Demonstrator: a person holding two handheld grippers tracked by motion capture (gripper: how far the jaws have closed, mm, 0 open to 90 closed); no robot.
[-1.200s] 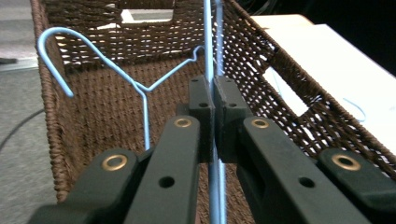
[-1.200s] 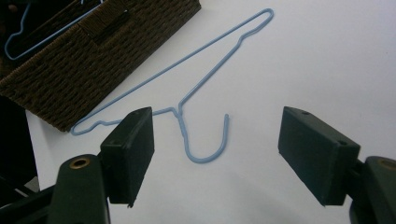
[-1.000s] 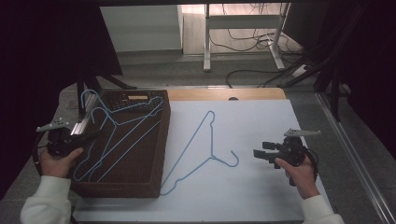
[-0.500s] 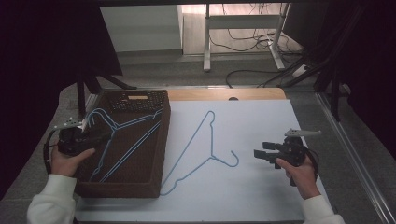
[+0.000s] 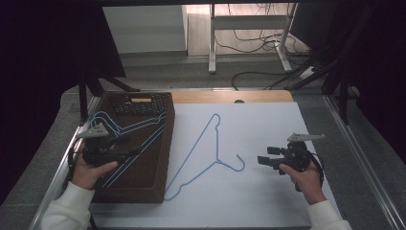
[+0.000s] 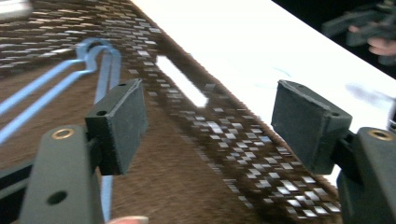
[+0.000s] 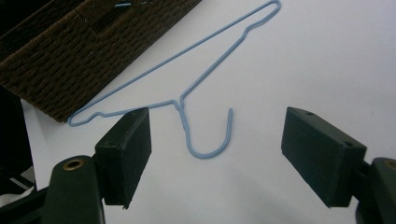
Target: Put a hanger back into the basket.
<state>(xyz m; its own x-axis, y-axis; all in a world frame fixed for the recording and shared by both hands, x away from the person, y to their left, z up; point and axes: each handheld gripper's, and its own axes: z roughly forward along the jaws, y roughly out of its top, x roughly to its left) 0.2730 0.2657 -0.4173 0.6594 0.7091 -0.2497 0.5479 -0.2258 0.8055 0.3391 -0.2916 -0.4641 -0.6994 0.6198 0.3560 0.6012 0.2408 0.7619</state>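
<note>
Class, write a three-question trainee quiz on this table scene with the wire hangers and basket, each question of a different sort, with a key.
1. True or false: the light blue wire hanger on the white sheet lies inside the dark brown woven basket.
2. What lies in the basket: A cups, B blue wire hangers, C towels?
3. Fill in: the right claw stands ____, with nothing between its pads.

Key: 1 false; 2 B; 3 open.

Bore a white sheet (image 5: 268, 191), with a brown wicker tray (image 5: 158, 158) and one blue hanger (image 5: 210, 143) lying flat.
</note>
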